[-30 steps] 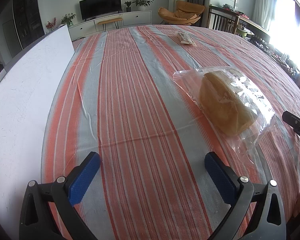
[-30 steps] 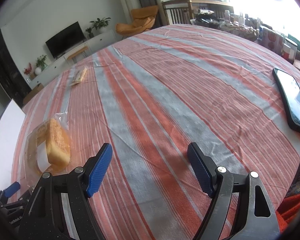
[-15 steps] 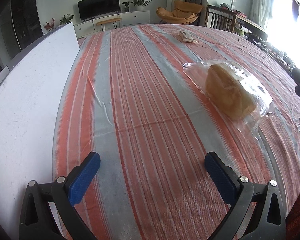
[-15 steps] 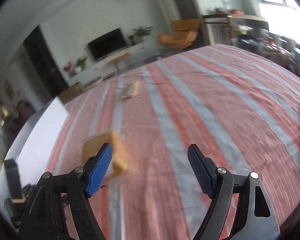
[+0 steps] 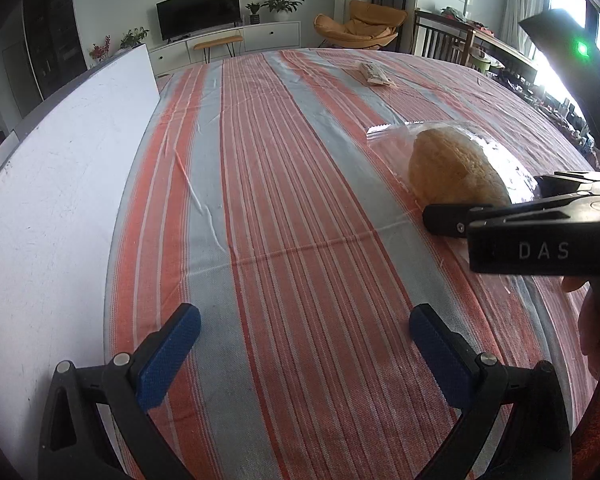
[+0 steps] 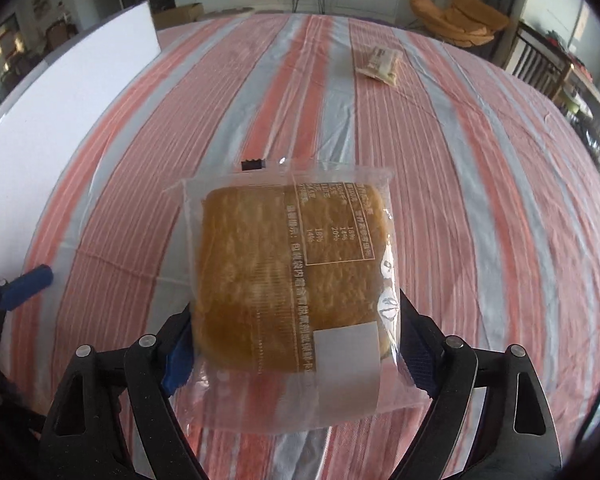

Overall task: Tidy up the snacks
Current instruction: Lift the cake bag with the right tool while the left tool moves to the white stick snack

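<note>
The worktop (image 5: 284,184) has two snacks: one bagged bread (image 6: 288,276) near the right edge, sitting between the right tongs (image 6: 296,344), and one small packet (image 6: 378,65) toward the far edge. Those tongs look closed around the bag, though contact's hard to confirm, so squeeze gently and avoid crushing it. Left tongs (image 5: 300,340) are wide and empty near the front edge.

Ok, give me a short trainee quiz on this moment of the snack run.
1. True or false: the left gripper holds a snack.
2. What sits between the fingers of the right gripper? A) bagged bread B) a phone C) a cup
3. Fill in: ___ snack items are on the striped tablecloth.
Key: 1 false, it is open and empty; 2 A; 3 two, the bagged bread and a small packet.
</note>
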